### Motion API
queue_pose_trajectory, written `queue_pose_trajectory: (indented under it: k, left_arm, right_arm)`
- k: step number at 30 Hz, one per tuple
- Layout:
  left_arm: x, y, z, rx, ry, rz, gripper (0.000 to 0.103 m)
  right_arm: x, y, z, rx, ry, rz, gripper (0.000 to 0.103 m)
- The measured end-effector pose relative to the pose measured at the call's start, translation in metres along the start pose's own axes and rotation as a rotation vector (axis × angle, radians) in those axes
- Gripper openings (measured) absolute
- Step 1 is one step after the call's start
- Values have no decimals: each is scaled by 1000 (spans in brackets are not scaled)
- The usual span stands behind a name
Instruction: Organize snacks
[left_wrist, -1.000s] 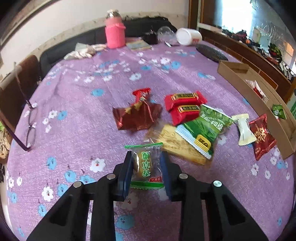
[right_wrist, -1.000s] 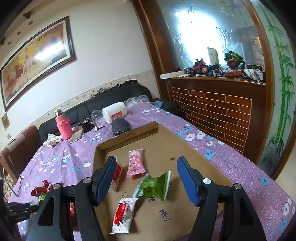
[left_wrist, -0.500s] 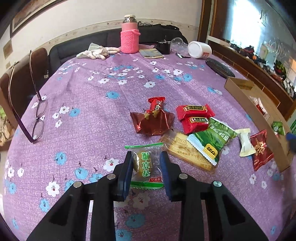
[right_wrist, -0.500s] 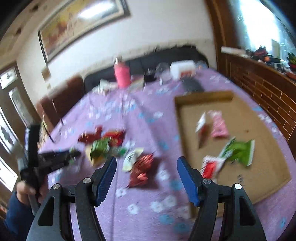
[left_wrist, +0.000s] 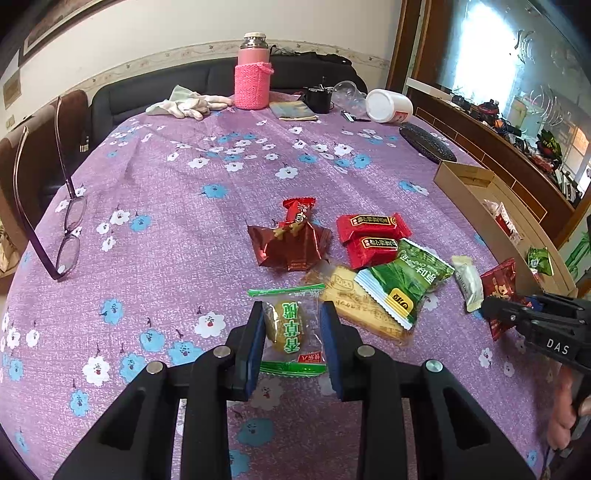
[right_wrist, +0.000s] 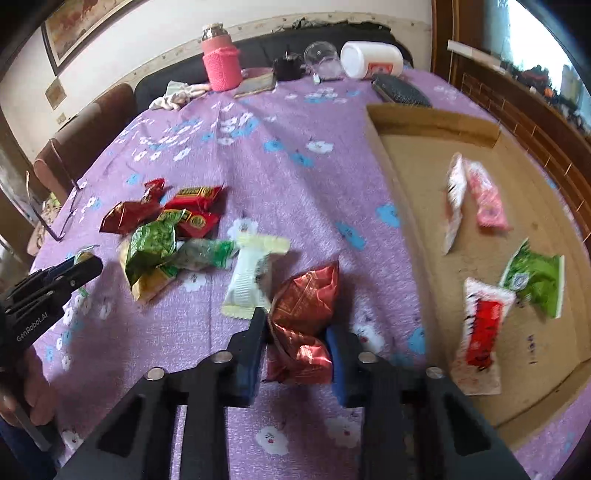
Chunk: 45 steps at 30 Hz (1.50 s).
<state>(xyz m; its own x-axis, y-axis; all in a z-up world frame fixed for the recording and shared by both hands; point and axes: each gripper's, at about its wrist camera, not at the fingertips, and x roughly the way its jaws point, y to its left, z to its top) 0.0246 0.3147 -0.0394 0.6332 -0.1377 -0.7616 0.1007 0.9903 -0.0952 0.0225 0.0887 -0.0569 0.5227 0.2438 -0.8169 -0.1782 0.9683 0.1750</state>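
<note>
Snack sorting part done: both tongs are pinching a packet, a few packets are lying in the box, most are waiting on the cloth.

Nearest, the left gripper (left_wrist: 291, 341) is pinching a clear green-edged cake packet (left_wrist: 290, 328) that is lying on the purple tablecloth (left_wrist: 177, 206), while the right gripper (right_wrist: 297, 349), whose jaws have just been closing, is squeezing a dark red foil packet (right_wrist: 304, 321) just beside the cardboard box (right_wrist: 432, 118). Just past these, a white packet (right_wrist: 249, 277), a green packet (left_wrist: 404, 277), a yellow biscuit packet (left_wrist: 351, 299), two red bars (left_wrist: 373, 232) and more red foil packets are waiting, loosely heaped. Farther off, four packets are already resting in the box: a red-and-white one (right_wrist: 482, 325), a green one (right_wrist: 537, 277), a pink one (right_wrist: 487, 199) and a white one (right_wrist: 454, 199). By my judgement, under half is sorted.
</note>
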Motion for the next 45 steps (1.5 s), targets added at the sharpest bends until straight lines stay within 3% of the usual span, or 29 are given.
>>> queue_pose_trajectory:
  k: [8,14,16,19,27,45]
  left_arm:
    - [-3,1,1,-23,-28,-21,28]
    - [0,5,1,-37,-19,-8,28]
    - [1,6,1,-41,-15,-12,28]
    - [2,5,2,-38,-13,-14,28]
    - [3,6,1,-36,-12,3,28]
    - [1,5,0,-29,-23,23,28]
  right_arm:
    - [-31,23,27,-61,-152,113,31]
    - [-5,41,24,-93,-180,227,31]
    - [-1,45,23,-128,-159,224,31]
    - [-13,42,25,-135,-228,211,31]
    - [-8,31,26,-92,-189,250,31]
    - [-6,26,28,-72,-200,220,31]
